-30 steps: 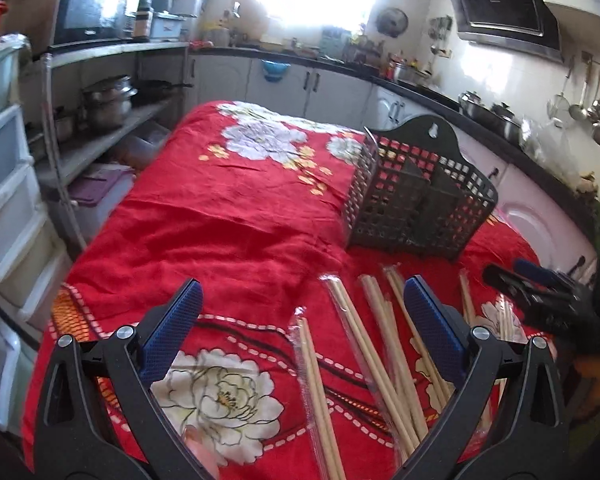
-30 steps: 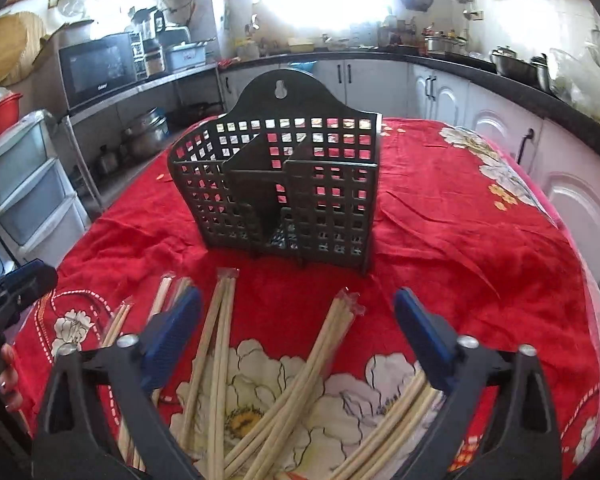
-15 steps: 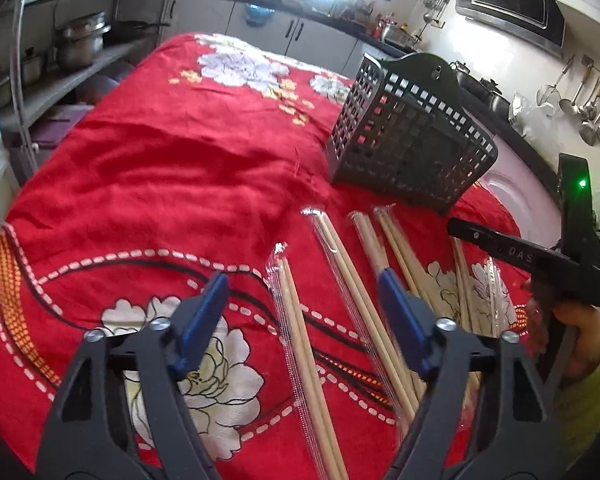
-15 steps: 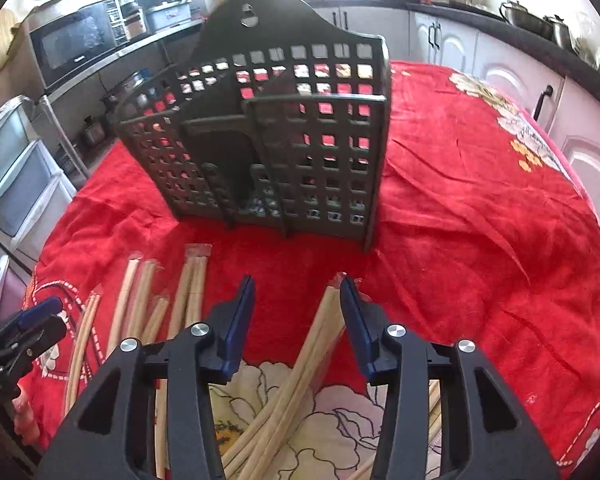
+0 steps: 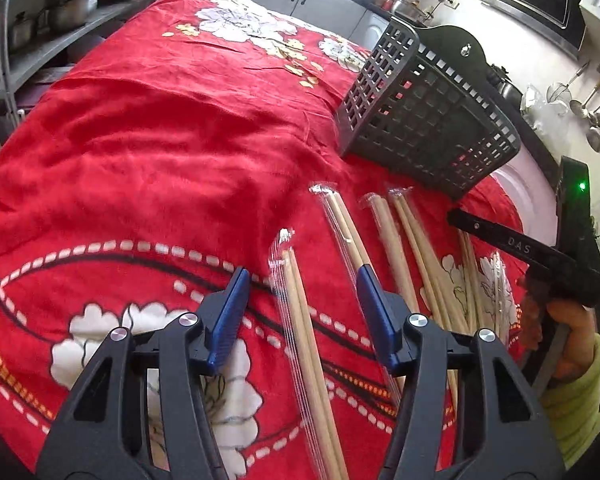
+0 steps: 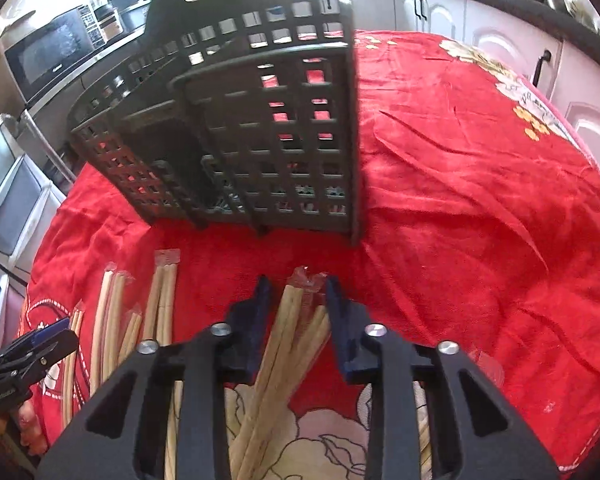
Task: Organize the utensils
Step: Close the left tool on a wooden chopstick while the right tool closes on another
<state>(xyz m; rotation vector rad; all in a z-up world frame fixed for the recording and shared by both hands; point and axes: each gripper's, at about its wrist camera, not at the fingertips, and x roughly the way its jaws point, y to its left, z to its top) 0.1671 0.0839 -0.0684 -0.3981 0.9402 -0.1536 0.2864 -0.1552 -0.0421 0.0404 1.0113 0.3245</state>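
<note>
Cloth comes first among our worries: the red flowered cloth [image 5: 148,128] over the table lies loose and rumpled, and a claw tip dragging across it could bunch it and shift everything on it. Next, the black lattice basket [image 6: 260,128] stands at twelve o'clock from our right claw [image 6: 296,308], light and tall, so we judge a careless lift could knock it. Wrapped chopstick pairs are spread on the cloth just in front of it. Our right claw has just been closing and now stands narrow around a wrapped bundle of chopsticks [image 6: 296,320]; we cannot tell whether the pads press yet, and slick film could let the sticks slide out. Our left claw [image 5: 300,292], also just closing, is half spread astride another wrapped pair [image 5: 300,320], not touching; a neighbouring pair [image 5: 346,228] lies at its one o'clock and could be pinched along.
</note>
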